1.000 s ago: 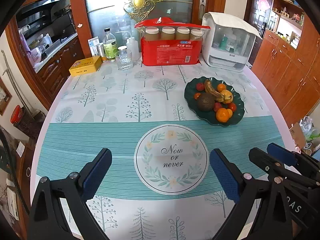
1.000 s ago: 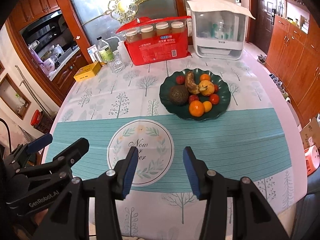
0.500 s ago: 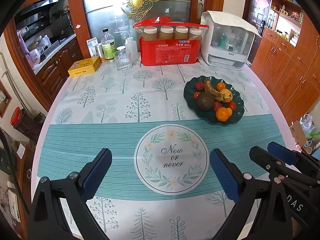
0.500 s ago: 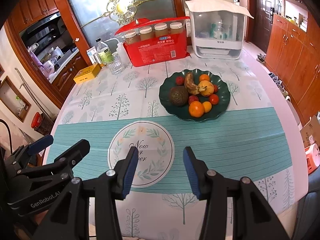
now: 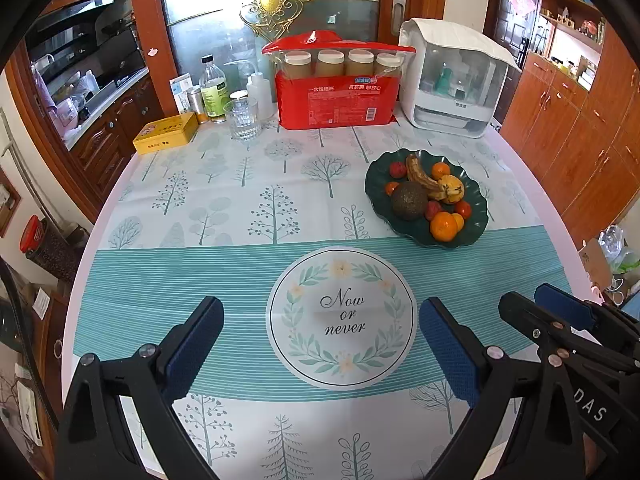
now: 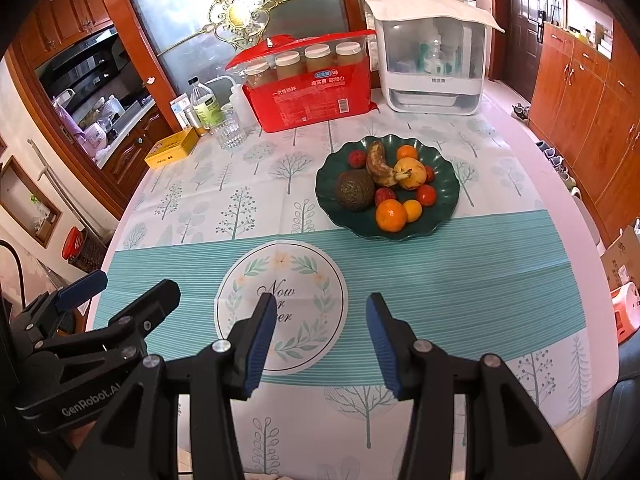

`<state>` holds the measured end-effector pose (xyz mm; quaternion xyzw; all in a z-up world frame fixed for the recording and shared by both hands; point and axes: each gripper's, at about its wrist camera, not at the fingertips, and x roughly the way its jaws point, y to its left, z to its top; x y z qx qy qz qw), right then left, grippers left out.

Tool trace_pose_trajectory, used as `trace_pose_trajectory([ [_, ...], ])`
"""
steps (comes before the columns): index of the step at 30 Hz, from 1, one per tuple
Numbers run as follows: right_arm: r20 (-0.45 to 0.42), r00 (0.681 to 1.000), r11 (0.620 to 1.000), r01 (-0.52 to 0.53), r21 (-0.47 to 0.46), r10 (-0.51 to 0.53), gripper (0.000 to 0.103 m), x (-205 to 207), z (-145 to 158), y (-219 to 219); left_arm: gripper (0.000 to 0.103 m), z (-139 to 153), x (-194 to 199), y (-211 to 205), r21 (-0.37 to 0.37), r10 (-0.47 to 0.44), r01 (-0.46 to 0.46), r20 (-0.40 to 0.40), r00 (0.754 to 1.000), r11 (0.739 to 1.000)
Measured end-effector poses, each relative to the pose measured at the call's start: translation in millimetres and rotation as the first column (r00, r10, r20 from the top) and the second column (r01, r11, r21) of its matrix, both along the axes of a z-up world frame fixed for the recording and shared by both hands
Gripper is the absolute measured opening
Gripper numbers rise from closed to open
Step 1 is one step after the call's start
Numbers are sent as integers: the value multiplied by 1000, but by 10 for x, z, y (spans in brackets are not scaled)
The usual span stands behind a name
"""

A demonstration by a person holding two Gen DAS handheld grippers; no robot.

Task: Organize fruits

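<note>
A dark green scalloped plate [image 5: 376, 184] [image 6: 328, 196] sits on the right half of the table, piled with fruit: a dark round avocado [image 5: 409, 201] [image 6: 354, 190], a browned banana [image 5: 422, 176] [image 6: 379, 164], oranges [image 5: 443, 226] [image 6: 391, 215], small red fruits and a yellow one. My left gripper [image 5: 320, 322] hovers wide open above the round "Now or never" print near the front edge. My right gripper [image 6: 320, 320] also stands open, narrower, nothing between its fingers. Each gripper shows at the edge of the other's view.
Along the back stand a red package of jars [image 5: 336, 84], a white covered rack [image 5: 454, 80], a glass [image 5: 242, 120], bottles [image 5: 212, 88] and a yellow tin [image 5: 166, 133]. Wooden cabinets line the right side [image 6: 592, 112]. The tree-print tablecloth [image 5: 200, 208] covers the table.
</note>
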<state>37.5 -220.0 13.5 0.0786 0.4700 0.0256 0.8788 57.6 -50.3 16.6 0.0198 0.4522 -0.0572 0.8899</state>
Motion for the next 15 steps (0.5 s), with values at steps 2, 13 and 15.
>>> trace_pose_trajectory([
  [2,0,1000,1000,2,1,-2,47,6,-2,-7,98,0,1,-2,0,0,0,0,1000,1000],
  [13,-3,1000,1000,2,2,-2,47,23,-7,-28,98,-32,-2,-40,0,-4,4,-5,1000,1000],
  [15,-6,1000,1000,6,5,-6,47,15,-17,-34,98,-58,3,-58,-1,-9,9,-9,1000,1000],
])
